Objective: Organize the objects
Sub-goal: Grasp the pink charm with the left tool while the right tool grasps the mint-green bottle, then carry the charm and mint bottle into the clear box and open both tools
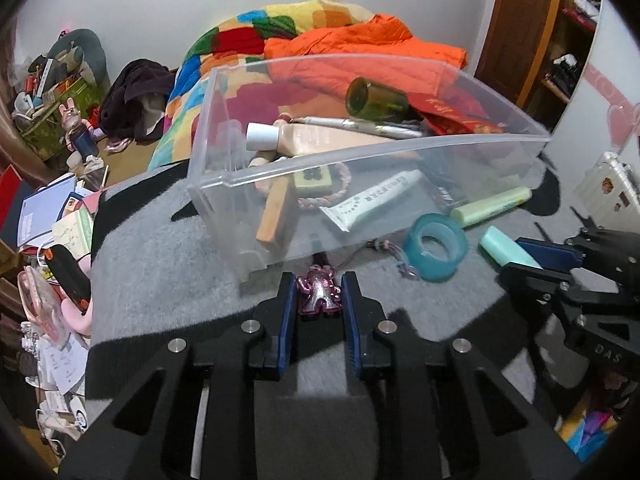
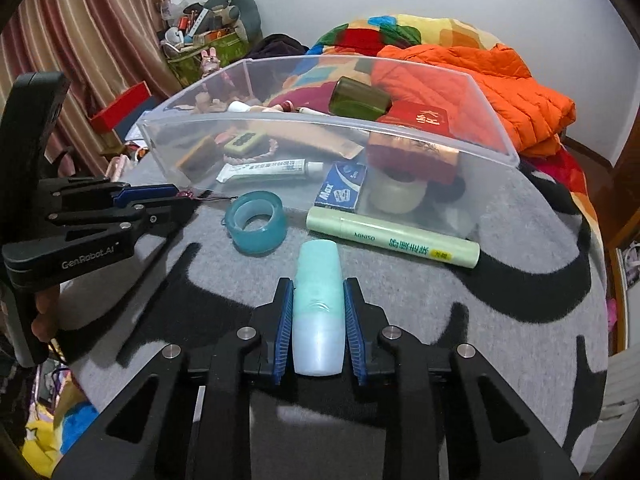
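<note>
A clear plastic bin (image 1: 400, 148) (image 2: 492, 136) stands on a grey-and-black mat and holds a green bottle (image 1: 376, 100), a cream bottle (image 1: 312, 138), a white tube (image 2: 268, 170), a red box (image 2: 424, 118) and other small items. My left gripper (image 1: 318, 294) is shut on a pink charm (image 1: 318, 290) with a cord, just in front of the bin. My right gripper (image 2: 318, 300) is shut on a mint-and-blue small bottle (image 2: 318, 304), which also shows in the left wrist view (image 1: 506, 246). A teal tape roll (image 1: 434, 246) (image 2: 256, 222) and a pale green tube (image 1: 492, 206) (image 2: 392, 242) lie on the mat.
The mat (image 2: 440, 320) covers a round table. A bed with a colourful blanket (image 1: 248, 40) and an orange jacket (image 2: 500, 76) lies behind the bin. Cluttered books and papers (image 1: 52, 216) sit to the left, a curtain (image 2: 80, 40) at the far left.
</note>
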{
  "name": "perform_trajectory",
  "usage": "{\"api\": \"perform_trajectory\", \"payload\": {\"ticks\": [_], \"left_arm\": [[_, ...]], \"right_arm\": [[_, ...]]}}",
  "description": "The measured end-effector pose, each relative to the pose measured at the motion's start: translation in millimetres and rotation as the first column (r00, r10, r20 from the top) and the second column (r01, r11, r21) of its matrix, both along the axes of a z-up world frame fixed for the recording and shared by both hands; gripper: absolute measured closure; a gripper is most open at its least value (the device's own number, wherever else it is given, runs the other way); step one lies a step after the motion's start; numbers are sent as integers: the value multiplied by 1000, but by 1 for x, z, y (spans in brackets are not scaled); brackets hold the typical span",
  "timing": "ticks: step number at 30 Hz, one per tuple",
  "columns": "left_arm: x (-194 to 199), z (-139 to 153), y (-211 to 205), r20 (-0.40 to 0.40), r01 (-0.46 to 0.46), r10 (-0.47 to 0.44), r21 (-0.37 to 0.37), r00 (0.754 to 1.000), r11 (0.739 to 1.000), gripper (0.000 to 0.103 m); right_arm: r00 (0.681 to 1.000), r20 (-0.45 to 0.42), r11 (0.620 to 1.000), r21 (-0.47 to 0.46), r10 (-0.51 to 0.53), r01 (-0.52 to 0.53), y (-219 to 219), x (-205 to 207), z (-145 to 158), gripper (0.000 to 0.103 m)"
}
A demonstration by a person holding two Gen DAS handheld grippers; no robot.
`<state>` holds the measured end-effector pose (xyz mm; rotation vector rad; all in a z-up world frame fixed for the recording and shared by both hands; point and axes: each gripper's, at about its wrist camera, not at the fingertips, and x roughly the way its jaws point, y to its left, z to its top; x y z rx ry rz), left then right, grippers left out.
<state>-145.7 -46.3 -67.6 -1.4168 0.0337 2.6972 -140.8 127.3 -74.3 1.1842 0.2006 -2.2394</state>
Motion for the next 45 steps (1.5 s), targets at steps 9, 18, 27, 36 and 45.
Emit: {"api": "perform_trajectory", "payload": {"ticks": [9, 18, 27, 36, 45], "left_arm": [[20, 29, 1, -112, 11, -2, 76, 994, 997, 81], [32, 75, -4, -245, 13, 16, 116, 969, 993, 81], [32, 112, -19, -340, -7, 60, 154, 938, 988, 81], [9, 121, -29, -366, -49, 105, 157, 925, 986, 81], [-26, 90, -44, -266, -80, 136, 211, 954, 974, 81]], "right_arm": [[998, -59, 997, -73, -18, 13, 9, -1, 34, 80], [987, -158, 993, -121, -35, 16, 4, -8, 75, 80], [975, -218, 984, -177, -50, 11, -6, -19, 107, 80], [983, -184, 985, -170, -14, -17, -31, -52, 110, 80], [995, -99, 998, -61, 16, -22, -61, -91, 71, 80]]}}
